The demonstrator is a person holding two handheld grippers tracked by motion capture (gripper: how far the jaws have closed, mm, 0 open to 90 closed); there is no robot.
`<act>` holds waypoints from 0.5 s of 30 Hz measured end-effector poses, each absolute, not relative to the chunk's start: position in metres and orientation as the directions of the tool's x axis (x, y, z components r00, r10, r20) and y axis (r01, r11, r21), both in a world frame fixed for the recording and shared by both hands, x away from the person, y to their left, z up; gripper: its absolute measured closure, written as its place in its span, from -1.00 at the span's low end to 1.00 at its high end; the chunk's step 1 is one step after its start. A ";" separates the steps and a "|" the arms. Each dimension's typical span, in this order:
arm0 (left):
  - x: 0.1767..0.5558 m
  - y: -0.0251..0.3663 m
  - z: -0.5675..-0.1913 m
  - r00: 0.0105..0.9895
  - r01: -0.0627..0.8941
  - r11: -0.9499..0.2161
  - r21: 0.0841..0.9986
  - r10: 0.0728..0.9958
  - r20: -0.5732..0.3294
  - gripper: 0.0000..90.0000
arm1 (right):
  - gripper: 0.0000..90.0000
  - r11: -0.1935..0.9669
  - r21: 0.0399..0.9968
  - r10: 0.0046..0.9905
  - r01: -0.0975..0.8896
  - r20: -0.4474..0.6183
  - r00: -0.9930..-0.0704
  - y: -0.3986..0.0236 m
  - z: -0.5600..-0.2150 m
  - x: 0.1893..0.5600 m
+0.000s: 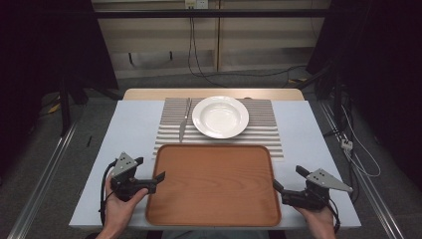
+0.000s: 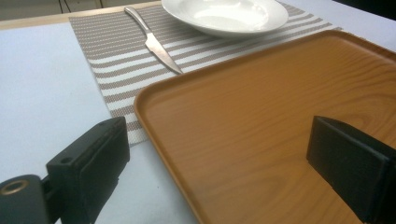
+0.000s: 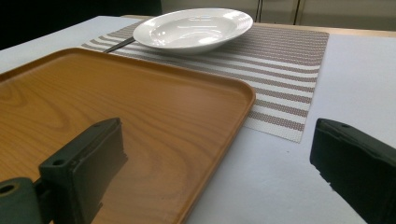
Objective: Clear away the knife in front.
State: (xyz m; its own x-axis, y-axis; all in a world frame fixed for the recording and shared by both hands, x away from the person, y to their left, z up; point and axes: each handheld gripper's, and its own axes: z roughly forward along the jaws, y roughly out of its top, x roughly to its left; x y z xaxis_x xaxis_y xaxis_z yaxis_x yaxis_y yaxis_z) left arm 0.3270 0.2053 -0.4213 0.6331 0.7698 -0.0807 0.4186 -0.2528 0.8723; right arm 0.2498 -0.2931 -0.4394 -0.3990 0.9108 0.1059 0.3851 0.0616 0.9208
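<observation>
An empty brown wooden tray (image 1: pixel 214 199) lies at the table's near edge. My left gripper (image 1: pixel 151 168) is at the tray's left rim, open, with one jaw over the table and the other above the tray (image 2: pixel 261 116). Nothing is pressed between the left gripper's (image 2: pixel 219 163) jaws. My right gripper (image 1: pixel 288 178) is at the tray's right rim, also open. In the right gripper view its gripper (image 3: pixel 219 168) straddles the tray (image 3: pixel 116 102) edge without touching it. Behind the tray a white deep plate (image 1: pixel 220 116) sits on a striped placemat (image 1: pixel 263 134).
A metal knife (image 1: pixel 184 122) lies on the placemat left of the plate, blade toward the tray. The light blue tabletop (image 1: pixel 132 129) has free strips on both sides of the mat. Rails and cables run along the floor around the table.
</observation>
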 end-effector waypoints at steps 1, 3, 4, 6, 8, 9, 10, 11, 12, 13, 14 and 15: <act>0.327 0.205 -0.422 0.633 0.424 -0.249 0.871 0.770 -0.088 -0.87 | -0.93 0.062 0.920 0.910 0.386 0.107 -0.401 -0.293 -0.439 0.250; 0.329 0.206 -0.422 0.633 0.441 -0.246 0.863 0.767 -0.104 -0.86 | -0.93 0.063 0.920 0.909 0.387 0.107 -0.402 -0.293 -0.439 0.250; 0.330 0.207 -0.422 0.637 0.448 -0.250 0.858 0.763 -0.110 -0.80 | -0.93 0.063 0.920 0.908 0.387 0.108 -0.404 -0.293 -0.439 0.250; 0.333 0.207 -0.423 0.626 0.465 -0.244 0.851 0.770 -0.121 -0.77 | -0.93 0.060 0.919 0.909 0.389 0.111 -0.403 -0.293 -0.440 0.250; 0.336 0.205 -0.423 0.618 0.480 -0.256 0.839 0.777 -0.116 -0.88 | -0.93 0.060 0.918 0.909 0.391 0.112 -0.402 -0.293 -0.440 0.250; 0.337 0.204 -0.423 0.622 0.484 -0.259 0.836 0.774 -0.121 -0.87 | -0.93 0.057 0.918 0.908 0.393 0.116 -0.402 -0.293 -0.440 0.251; 0.339 0.203 -0.423 0.622 0.489 -0.258 0.833 0.773 -0.126 -0.86 | -0.93 0.056 0.917 0.908 0.394 0.117 -0.403 -0.294 -0.440 0.251; 0.340 0.201 -0.423 0.624 0.490 -0.264 0.831 0.772 -0.123 -0.87 | -0.93 0.056 0.917 0.907 0.395 0.118 -0.403 -0.294 -0.440 0.251; 0.340 0.201 -0.423 0.624 0.490 -0.264 0.831 0.772 -0.123 -0.87 | -0.93 0.055 0.917 0.907 0.395 0.119 -0.403 -0.294 -0.440 0.252; 0.342 0.197 -0.421 0.632 0.484 -0.282 0.828 0.767 -0.108 -0.87 | -0.93 0.055 0.917 0.907 0.395 0.119 -0.404 -0.294 -0.440 0.252; 0.343 0.195 -0.420 0.632 0.481 -0.284 0.829 0.768 -0.104 -0.87 | -0.93 0.055 0.917 0.907 0.396 0.121 -0.404 -0.293 -0.440 0.252; 0.343 0.192 -0.419 0.630 0.482 -0.286 0.828 0.770 -0.100 -0.87 | -0.93 0.056 0.916 0.906 0.398 0.121 -0.406 -0.293 -0.440 0.252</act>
State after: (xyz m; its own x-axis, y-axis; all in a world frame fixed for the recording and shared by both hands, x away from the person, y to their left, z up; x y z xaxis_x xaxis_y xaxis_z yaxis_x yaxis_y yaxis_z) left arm 0.3434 0.1923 -0.4187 0.6298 0.7702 -0.1004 0.4821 -0.2863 0.8281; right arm 0.2524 -0.2931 -0.4403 -0.4059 0.9058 0.1213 0.3976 0.0555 0.9159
